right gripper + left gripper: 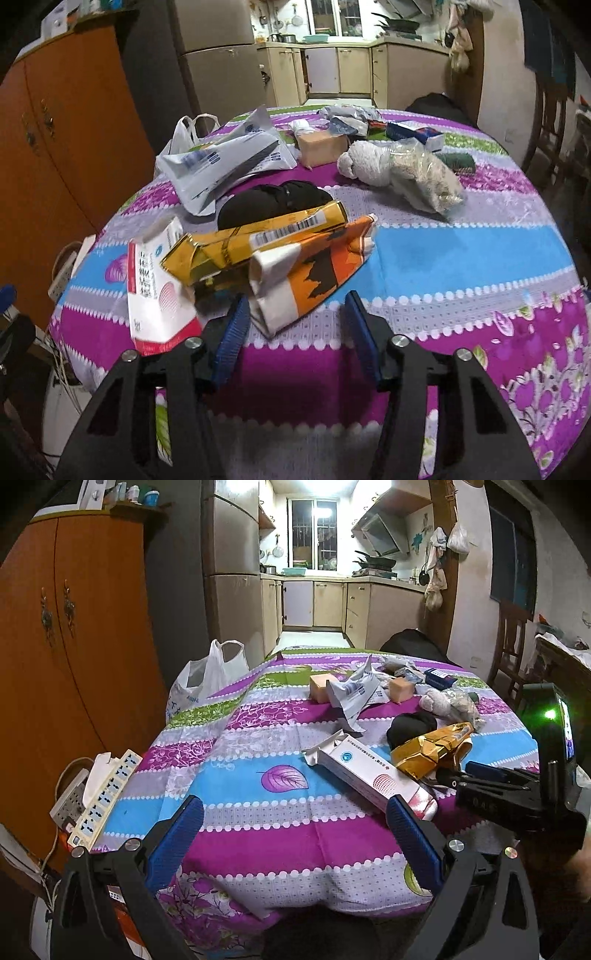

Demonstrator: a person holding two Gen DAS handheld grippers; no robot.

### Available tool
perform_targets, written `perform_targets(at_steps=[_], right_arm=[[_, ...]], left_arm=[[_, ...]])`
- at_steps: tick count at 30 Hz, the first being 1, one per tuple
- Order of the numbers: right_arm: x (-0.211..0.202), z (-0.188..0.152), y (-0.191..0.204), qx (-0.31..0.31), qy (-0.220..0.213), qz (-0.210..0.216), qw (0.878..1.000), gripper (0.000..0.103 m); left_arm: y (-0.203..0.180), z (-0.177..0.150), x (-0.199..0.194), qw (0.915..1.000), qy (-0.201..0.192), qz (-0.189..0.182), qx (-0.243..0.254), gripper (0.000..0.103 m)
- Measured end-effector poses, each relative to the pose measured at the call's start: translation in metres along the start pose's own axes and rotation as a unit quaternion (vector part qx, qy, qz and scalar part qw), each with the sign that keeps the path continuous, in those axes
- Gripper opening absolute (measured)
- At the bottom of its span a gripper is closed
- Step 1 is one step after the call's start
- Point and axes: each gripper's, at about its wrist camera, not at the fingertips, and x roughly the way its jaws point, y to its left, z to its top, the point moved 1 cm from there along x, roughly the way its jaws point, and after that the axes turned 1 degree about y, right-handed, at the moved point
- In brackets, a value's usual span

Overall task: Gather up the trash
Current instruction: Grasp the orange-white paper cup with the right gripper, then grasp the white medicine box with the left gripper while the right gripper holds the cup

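Observation:
Trash lies on a table with a striped floral cloth (258, 775). A white and red carton (365, 771) lies near my open, empty left gripper (295, 812); it also shows in the right wrist view (155, 295). A crushed gold box (255, 240) rests on an orange and white carton (314, 273). My right gripper (297, 308) is open, its fingertips on either side of the orange carton's near end, touching nothing I can tell. A white plastic bag (210, 675) hangs at the table's far left edge. The right gripper's body (517, 790) shows at right in the left wrist view.
Farther back lie a grey mailer (221, 162), a black bowl-like item (273, 199), a beige block (321, 147), a white plush in plastic (399, 170) and small boxes (417, 134). A power strip (107, 794) sits at the left edge. An orange cabinet (74, 627) stands left.

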Motion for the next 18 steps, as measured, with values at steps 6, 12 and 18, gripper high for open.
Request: perform_targets(at_steps=[6, 12, 18], right_arm=[[-0.014, -0.004, -0.013, 0.031, -0.024, 0.018, 0.999, 0.004], [-0.037, -0.011, -0.027, 0.044, -0.023, 0.012, 0.999, 0.004], [-0.054, -0.008, -0.002, -0.15, -0.084, -0.212, 0.962, 0.004]], left_arm=[[-0.005, 0.009, 0.005, 0.9992, 0.011, -0.033, -0.021, 0.098], [-0.026, 0.019, 0.023, 0.9979, 0.013, -0.054, -0.032, 0.098], [-0.043, 0.028, 0.054, 0.9977, 0.03, -0.049, -0.037, 0.098]])
